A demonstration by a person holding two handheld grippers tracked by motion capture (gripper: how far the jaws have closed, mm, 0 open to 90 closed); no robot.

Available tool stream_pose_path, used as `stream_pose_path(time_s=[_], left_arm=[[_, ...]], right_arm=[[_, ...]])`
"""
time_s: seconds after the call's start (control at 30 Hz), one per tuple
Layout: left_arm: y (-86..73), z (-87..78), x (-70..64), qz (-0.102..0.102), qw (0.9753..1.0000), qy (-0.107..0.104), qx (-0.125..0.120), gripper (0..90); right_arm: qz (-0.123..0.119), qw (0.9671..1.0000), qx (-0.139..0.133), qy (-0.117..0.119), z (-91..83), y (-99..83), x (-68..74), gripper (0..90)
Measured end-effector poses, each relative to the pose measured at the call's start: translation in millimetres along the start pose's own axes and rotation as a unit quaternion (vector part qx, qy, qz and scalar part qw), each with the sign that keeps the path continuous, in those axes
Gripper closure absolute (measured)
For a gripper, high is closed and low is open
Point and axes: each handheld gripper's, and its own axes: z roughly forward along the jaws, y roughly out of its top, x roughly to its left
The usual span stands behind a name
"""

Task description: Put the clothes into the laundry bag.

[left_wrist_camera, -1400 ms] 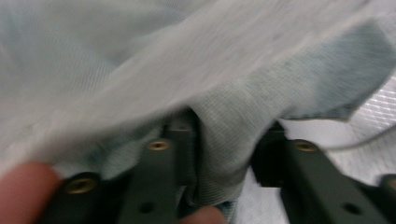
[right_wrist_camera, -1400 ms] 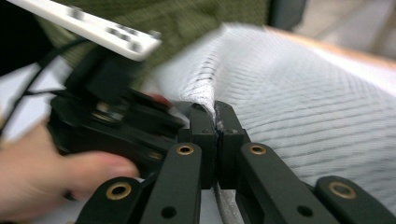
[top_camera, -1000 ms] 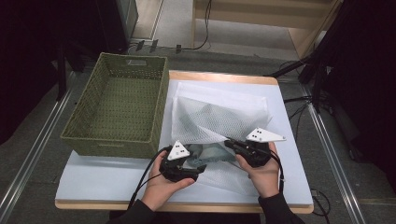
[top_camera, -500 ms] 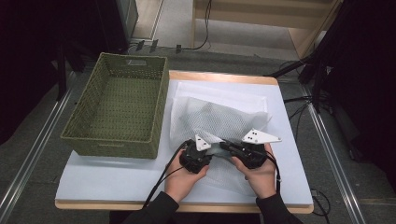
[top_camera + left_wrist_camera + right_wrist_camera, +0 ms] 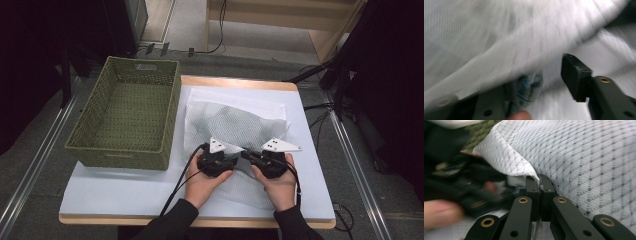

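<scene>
Two hands, one job: a white mesh laundry bag [image 5: 235, 125] with something dark inside it, being worked at its near edge.
Table [image 5: 120, 185]: pale top, wooden rim, the person's forearms coming in from the near side.
Basket [image 5: 125, 120]: green woven, on the left part of the table, just beside the bag, nothing visible inside from the high view.
Mesh bag: lies flat on the middle and right of the table, its long axis running from the near edge away toward the far right corner; the open edge looks to be the near one, right at the grippers.
Right gripper [image 5: 250, 155]: jaws pressed together on the bag's hem, seen plainly in the right gripper view [image 5: 540, 185], the mesh lifted into a small peak above the pinch.
Left gripper [image 5: 232, 159]: jaws stand apart in the left gripper view [image 5: 541, 77]; a fold of blue denim-like cloth [image 5: 529, 87] lies against the left jaw, but that picture is blurred and I can't tell whether it is touching.
Key relation: both grippers sit at the bag's near edge, almost tip to tip, the left one pointing right toward the right one's pinch; the bag's body stretches away from both.
Call: the left is the free one and nearer the cloth, so the next grab looks like its job, while the right holds the hem up.
</scene>
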Motion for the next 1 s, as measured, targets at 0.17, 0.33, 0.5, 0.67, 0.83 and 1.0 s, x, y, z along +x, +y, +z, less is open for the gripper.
stream_pose_path(time_s=[0.17, 0.33, 0.5, 0.67, 0.83, 1.0], left_arm=[[-19.2, -36.5, 5.9, 0.071, 0.9971, 0.024, 0.018, 42.1], [-47.2, -66.3, 17.7, 0.068, 0.9964, 0.048, 0.017, 42.0], [-55.9, -59.9, 14.9, 0.083, 0.9923, 0.077, 0.051, 43.3], [-53.7, -59.2, 11.0, 0.090, 0.9905, 0.081, 0.065, 46.4], [-54.9, -63.2, 19.6, 0.092, 0.9908, 0.084, 0.053, 90.0], [-56.5, -70.6, 20.4, 0.083, 0.9927, 0.058, 0.065, 90.0]], right_arm=[[-0.001, 1.0000, -0.001, 0.000, -1.3, 1.2, -0.3, 89.8], [-0.004, 1.0000, -0.002, 0.001, -0.8, 0.1, -0.3, 89.8], [-0.007, 1.0000, -0.002, 0.005, 0.7, -1.0, 0.7, 89.8], [-0.010, 0.9999, -0.002, 0.009, 0.1, -1.3, 1.6, 89.8], [-0.009, 0.9999, 0.000, 0.013, -0.4, -2.2, 1.7, 89.8], [-0.013, 0.9998, -0.003, 0.014, -3.2, -2.0, 2.2, 89.8]])
